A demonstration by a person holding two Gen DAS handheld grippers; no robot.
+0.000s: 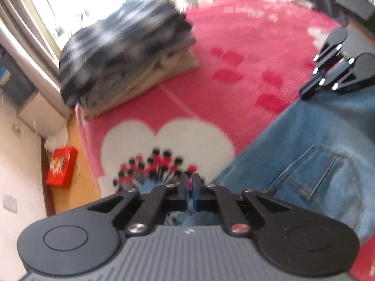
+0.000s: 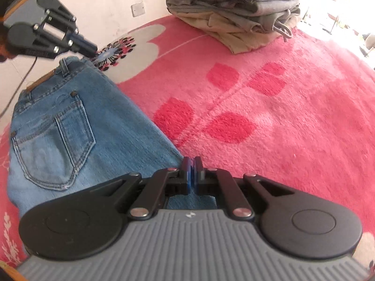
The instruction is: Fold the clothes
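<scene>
A pair of blue jeans (image 2: 70, 126) is lying flat on a pink plush blanket (image 2: 269, 117), back pocket (image 2: 54, 145) facing up and waistband pointing toward the wall. The blanket is carrying darker red leaf shapes and a large white flower (image 1: 168, 140) with a red and black centre.

The left claw (image 1: 190, 187) is sitting at the waistband corner of the jeans, its blue-tipped fingers (image 1: 184, 185) pressed together; the right wrist view is showing it (image 2: 88, 46) right at the denim's top corner, though whether cloth is pinched between the tips is hard to tell. The right claw (image 2: 192, 173) is resting further down along the same edge of the jeans, fingers closed tight together with the denim edge just beneath them; again it is unclear whether fabric is caught.

A stack of folded clothes (image 2: 236, 16), plaid on top and beige beneath, is sitting well apart from the jeans on the far side of the blanket. A red box (image 1: 62, 166) is lying on the wooden ledge beside the blanket.
</scene>
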